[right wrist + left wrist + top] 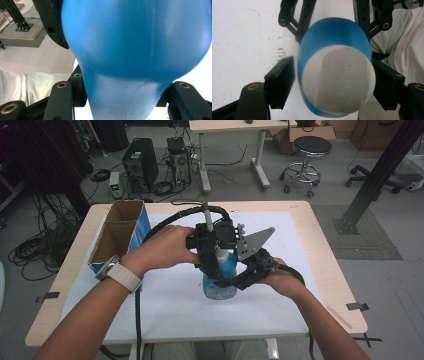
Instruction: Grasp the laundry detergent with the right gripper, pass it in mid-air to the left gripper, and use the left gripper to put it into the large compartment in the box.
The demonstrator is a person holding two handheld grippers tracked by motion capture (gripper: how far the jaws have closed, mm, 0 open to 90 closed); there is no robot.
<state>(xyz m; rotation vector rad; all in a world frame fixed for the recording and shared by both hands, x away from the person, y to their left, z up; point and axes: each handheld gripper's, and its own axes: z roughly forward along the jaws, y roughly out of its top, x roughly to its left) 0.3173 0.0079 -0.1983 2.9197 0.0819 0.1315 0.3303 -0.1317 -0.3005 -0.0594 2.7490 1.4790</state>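
A blue bottle (220, 282) with a white cap (339, 80) stands upright on the white mat (170, 305) at the middle of the table. My left gripper (218, 256) comes down over its top; in the left gripper view its jaws (332, 82) straddle the cap, the right pad (387, 85) against it and the left pad (280, 82) a small gap away. My right gripper (235, 279) reaches in from the right. In the right gripper view the blue bottle (135, 50) sits pressed between both jaws of the right gripper (122, 102).
An open cardboard box with blue sides (120, 232) and two compartments stands at the table's left edge. Black cables trail from both grippers across the mat. Beyond the far edge are computer towers (141, 165), a desk and a stool (307, 160) on the floor.
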